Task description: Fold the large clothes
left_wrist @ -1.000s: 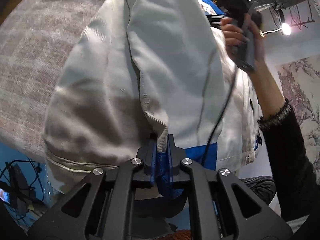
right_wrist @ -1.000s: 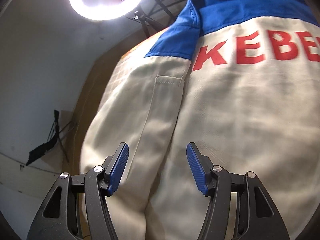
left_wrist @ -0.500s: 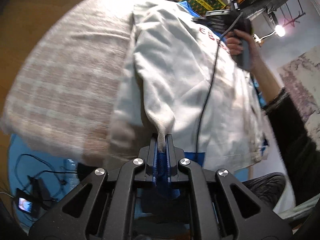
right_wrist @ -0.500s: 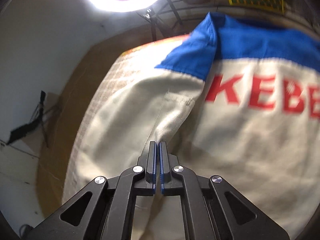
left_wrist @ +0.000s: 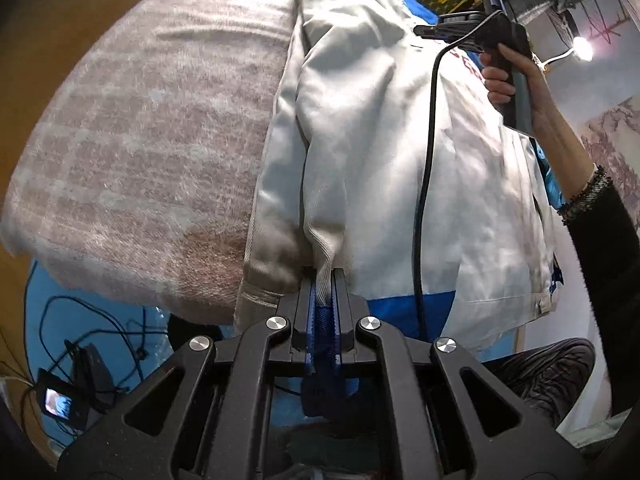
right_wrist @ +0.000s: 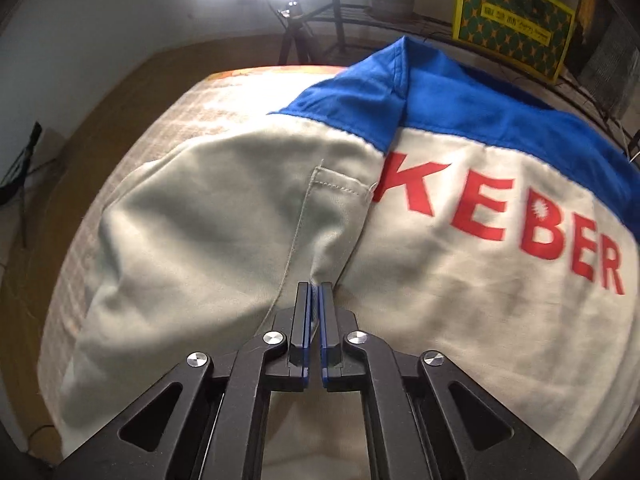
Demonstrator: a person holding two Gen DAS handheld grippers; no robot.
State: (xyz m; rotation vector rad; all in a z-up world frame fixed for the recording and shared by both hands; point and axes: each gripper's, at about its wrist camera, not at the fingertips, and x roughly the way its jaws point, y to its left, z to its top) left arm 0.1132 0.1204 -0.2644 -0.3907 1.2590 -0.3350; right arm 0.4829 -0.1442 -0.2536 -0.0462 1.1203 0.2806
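Lying lengthwise across the checked blanket (left_wrist: 132, 152), collar far and hem near, the cream jacket (left_wrist: 360, 140) was pinched at both ends of its sleeve: left gripper (left_wrist: 324, 284) near the cuff, right gripper (right_wrist: 316, 300) seemingly nipping the shoulder fold.

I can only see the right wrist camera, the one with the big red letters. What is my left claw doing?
Observer: The left claw is shut on a cream fold of the jacket, beside its blue hem band.
Operator: Is anything lying on the jacket?
Observer: Yes, a black cable hangs across it from the handle in the person's right hand.
Operator: Anything on the floor?
Observer: A small device with a lit screen sits among loose wires on the blue floor.
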